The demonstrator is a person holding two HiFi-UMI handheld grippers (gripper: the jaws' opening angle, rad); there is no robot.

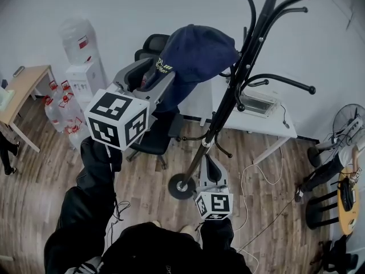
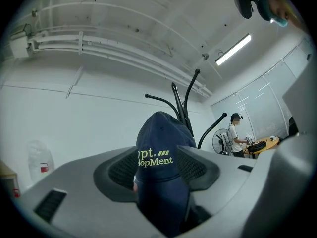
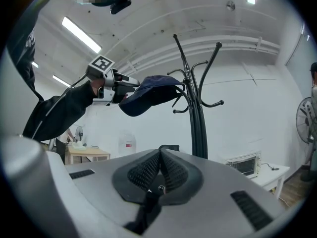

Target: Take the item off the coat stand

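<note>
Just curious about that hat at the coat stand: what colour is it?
Navy blue cap with yellow-green lettering, clearest in the left gripper view.

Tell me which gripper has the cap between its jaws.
The left gripper, raised by the coat stand: the navy cap sits between its open jaws. The right gripper, held low, has its jaws shut on nothing.

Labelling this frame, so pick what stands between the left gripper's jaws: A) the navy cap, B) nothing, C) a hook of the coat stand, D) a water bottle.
A: the left gripper view shows the navy cap between the left gripper's wide-apart jaws.
</note>
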